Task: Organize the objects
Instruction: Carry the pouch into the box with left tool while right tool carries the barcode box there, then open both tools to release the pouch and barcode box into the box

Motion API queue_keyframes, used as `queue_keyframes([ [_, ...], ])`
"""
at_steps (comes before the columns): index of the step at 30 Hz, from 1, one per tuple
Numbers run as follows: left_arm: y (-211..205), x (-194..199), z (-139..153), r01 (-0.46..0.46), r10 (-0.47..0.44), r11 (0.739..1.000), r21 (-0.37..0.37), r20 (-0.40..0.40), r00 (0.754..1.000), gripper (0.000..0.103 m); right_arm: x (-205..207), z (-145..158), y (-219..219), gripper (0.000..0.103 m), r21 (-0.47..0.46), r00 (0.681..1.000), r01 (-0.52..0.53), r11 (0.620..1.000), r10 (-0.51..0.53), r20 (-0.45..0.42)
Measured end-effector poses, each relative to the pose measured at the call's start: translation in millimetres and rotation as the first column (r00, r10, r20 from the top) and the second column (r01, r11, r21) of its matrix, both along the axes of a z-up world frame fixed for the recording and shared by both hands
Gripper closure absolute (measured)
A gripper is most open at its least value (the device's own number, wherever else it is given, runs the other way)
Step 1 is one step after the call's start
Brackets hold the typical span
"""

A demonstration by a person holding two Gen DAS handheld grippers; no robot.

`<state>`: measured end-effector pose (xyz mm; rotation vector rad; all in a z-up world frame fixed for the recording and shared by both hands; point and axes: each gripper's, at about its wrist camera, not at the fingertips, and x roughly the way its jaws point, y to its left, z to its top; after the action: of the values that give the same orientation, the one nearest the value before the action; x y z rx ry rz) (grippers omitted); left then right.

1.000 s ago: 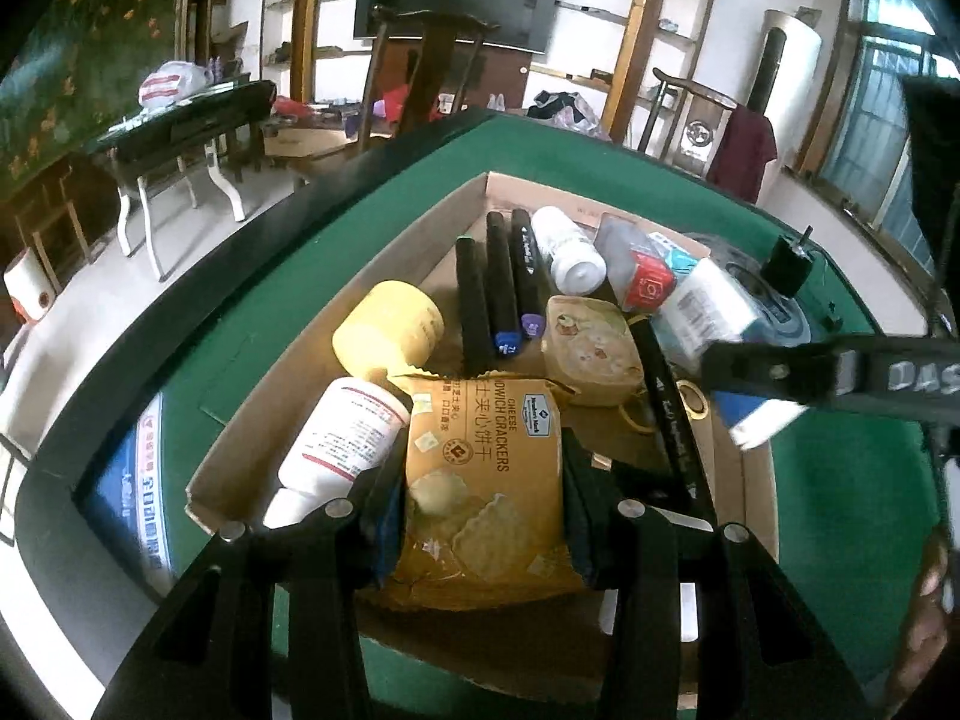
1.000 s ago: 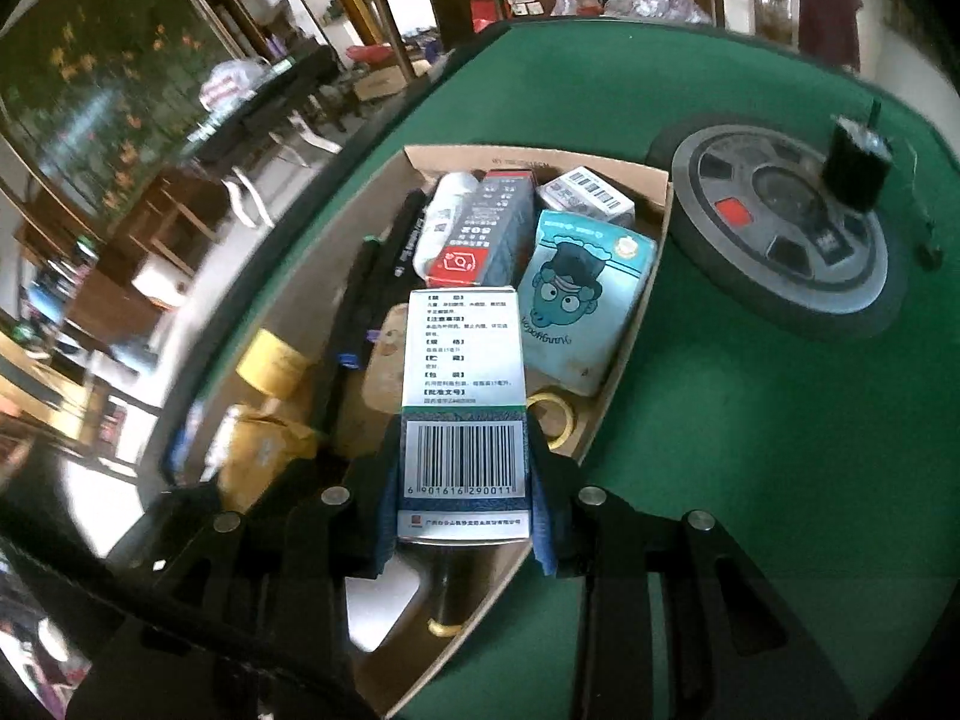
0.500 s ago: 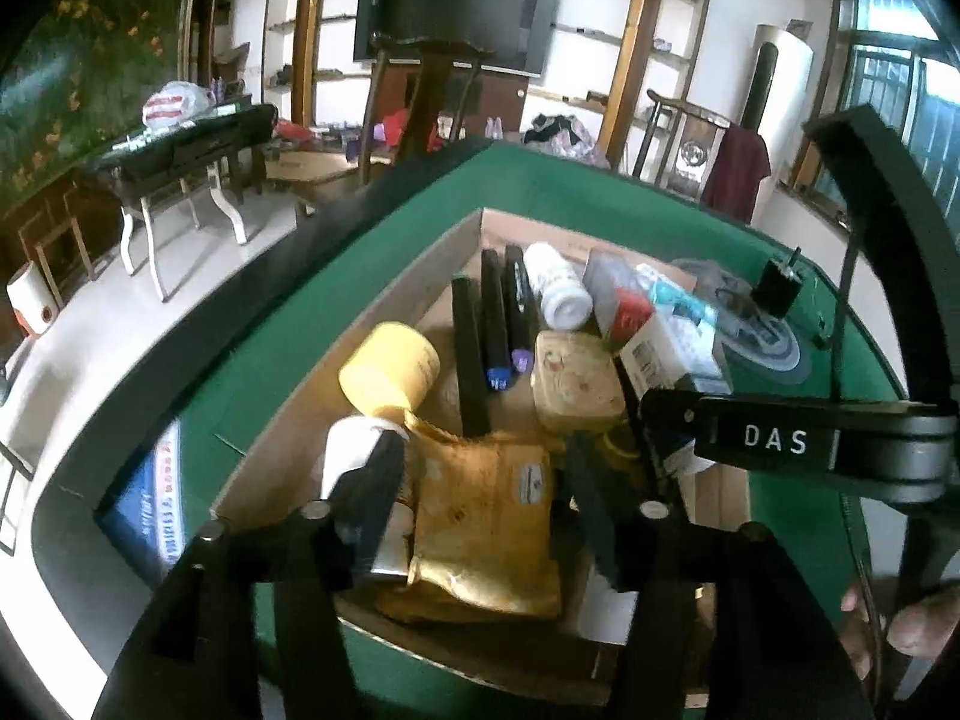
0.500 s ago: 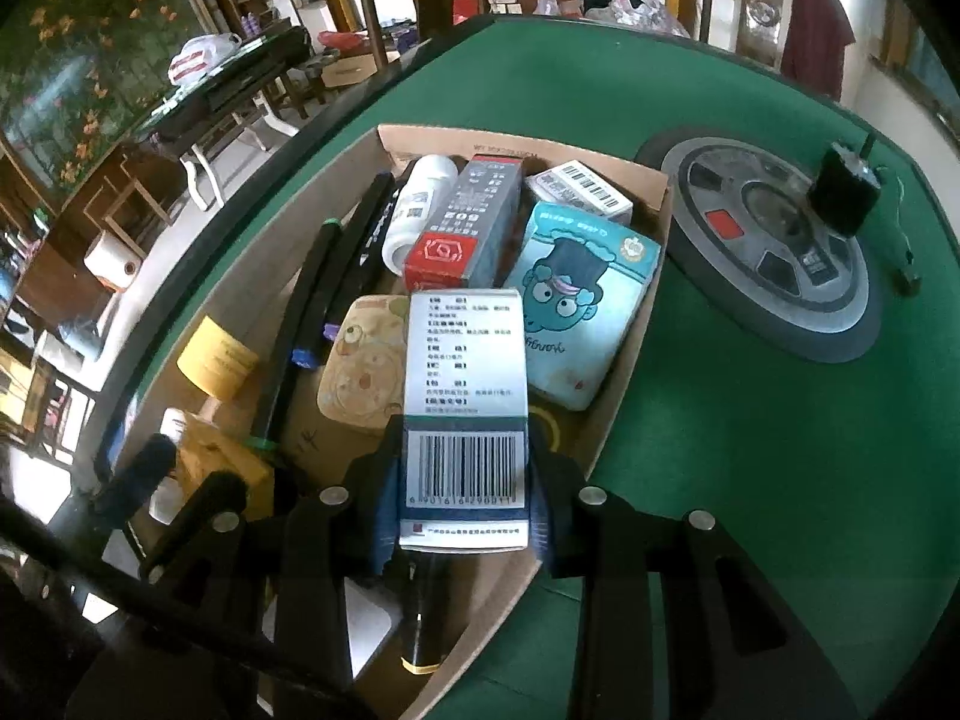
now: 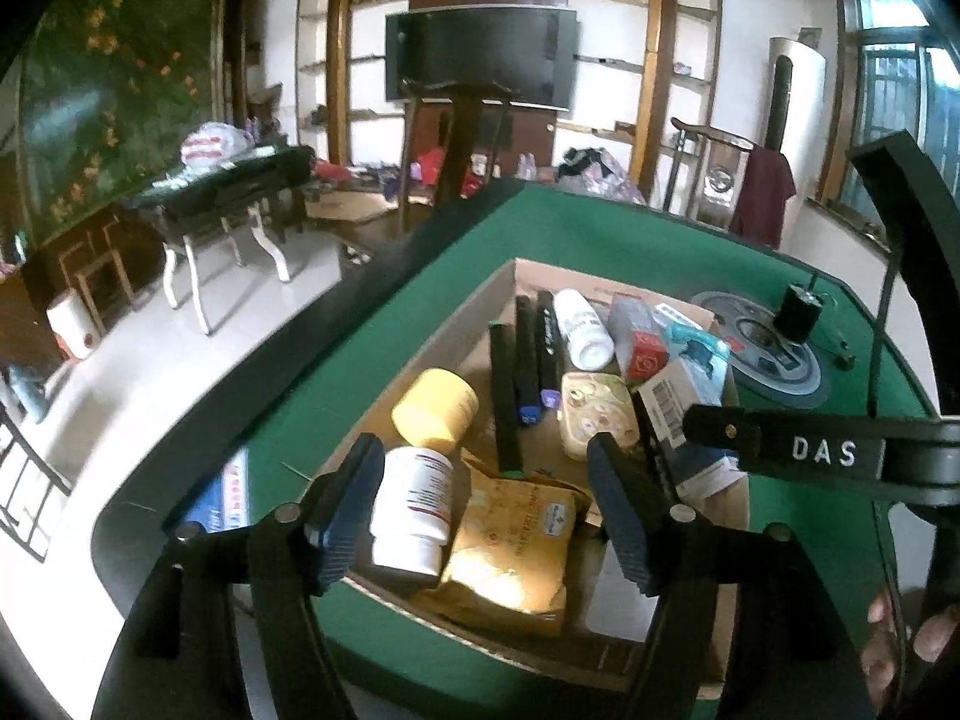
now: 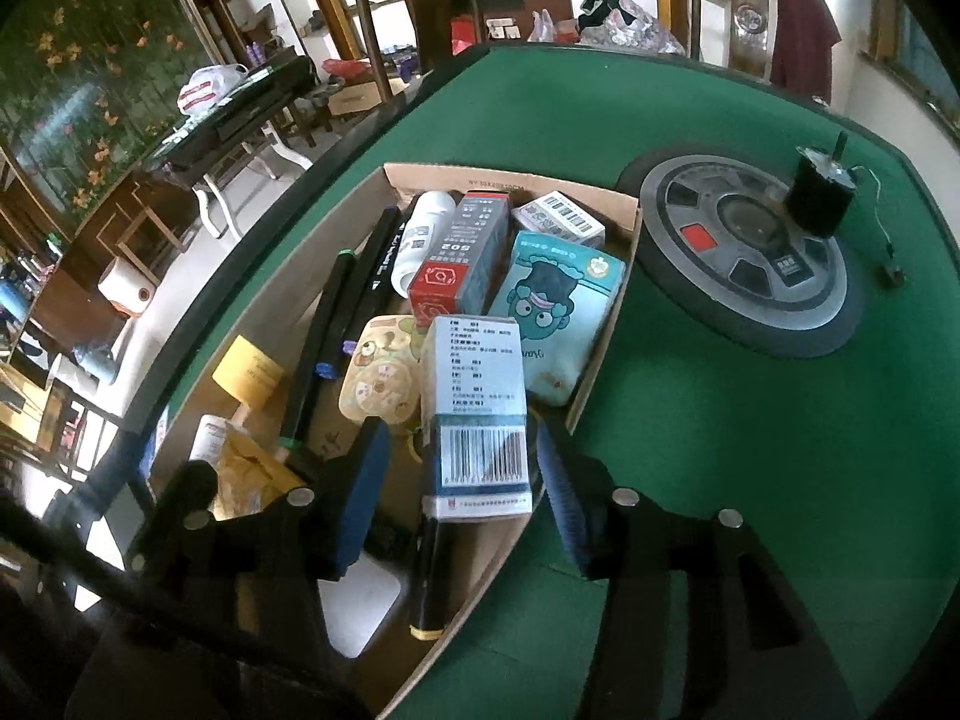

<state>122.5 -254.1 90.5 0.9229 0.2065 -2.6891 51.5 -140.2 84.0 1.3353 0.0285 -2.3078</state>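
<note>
A cardboard box (image 5: 420, 372) on the green table holds the sorted items. My left gripper (image 5: 486, 510) hovers over its near end, jaws opening, nothing pressed between them. Below it lie the yellow cracker pack (image 5: 516, 552) and a white bottle (image 5: 414, 504). My right gripper (image 6: 462, 492) is low over the cardboard box (image 6: 606, 348), jaws opening. The white barcode box (image 6: 480, 420) lies between its pads on the other items, and the pads stand off its sides. Black markers (image 6: 336, 330), a round tin (image 6: 378, 378) and a blue cartoon pack (image 6: 552, 312) fill the rest.
A grey round disc (image 6: 744, 252) with a black motor (image 6: 819, 192) on it sits on the green felt right of the box. The table's dark rim (image 5: 288, 372) runs close along the box's left side. Chairs stand beyond the far edge.
Both grippers opened. The left let go of the cracker pack and rose away from it. The right released the white barcode box, which now rests in the cardboard box.
</note>
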Motion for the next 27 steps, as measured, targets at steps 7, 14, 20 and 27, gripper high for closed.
queue_keyframes([
  [7,3,9,8,-0.057,0.056,0.997,-0.046,-0.026,0.998,0.029,14,0,3,0.053,-0.007,0.999,-0.032,0.999,0.032,-0.015],
  [14,18,14,13,-0.055,0.052,0.996,-0.077,-0.032,0.998,0.029,29,0,11,0.052,-0.003,0.998,-0.045,0.999,0.045,-0.038],
  [20,38,17,15,-0.024,0.022,0.996,-0.084,-0.023,0.999,0.029,40,1,27,0.049,-0.014,0.998,-0.029,0.999,0.028,-0.051],
  [27,68,24,19,-0.015,0.011,0.992,-0.128,-0.035,0.999,0.025,45,-2,58,0.047,-0.043,0.999,0.015,0.999,-0.017,-0.049],
])
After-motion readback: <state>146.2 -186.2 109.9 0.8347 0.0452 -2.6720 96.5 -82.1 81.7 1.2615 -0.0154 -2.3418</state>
